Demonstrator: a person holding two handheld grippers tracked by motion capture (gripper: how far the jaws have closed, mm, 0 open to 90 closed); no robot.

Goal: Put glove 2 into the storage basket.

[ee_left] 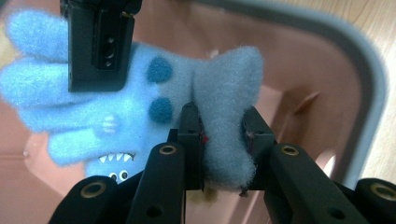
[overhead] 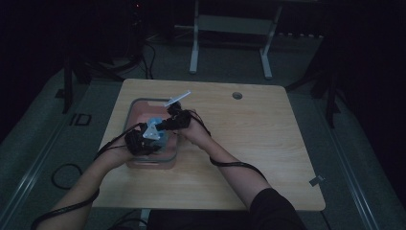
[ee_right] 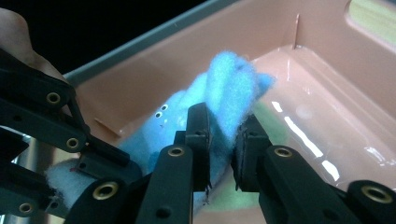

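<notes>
My left gripper (ee_left: 223,135) pinches the cuff of a fuzzy blue glove (ee_left: 116,107); my right gripper (ee_right: 223,140) clamps its finger end, holding it above the pink bin (overhead: 139,108). If I pull apart, I reckon the fleece could slip free and drop crumpled.

- High view is dim and murky; beyond the table (overhead: 249,143) all falls to black.
- Glare streaks the pink tub (ee_right: 322,135) floor.
- Near jaws look soft, slightly blurred.
</notes>
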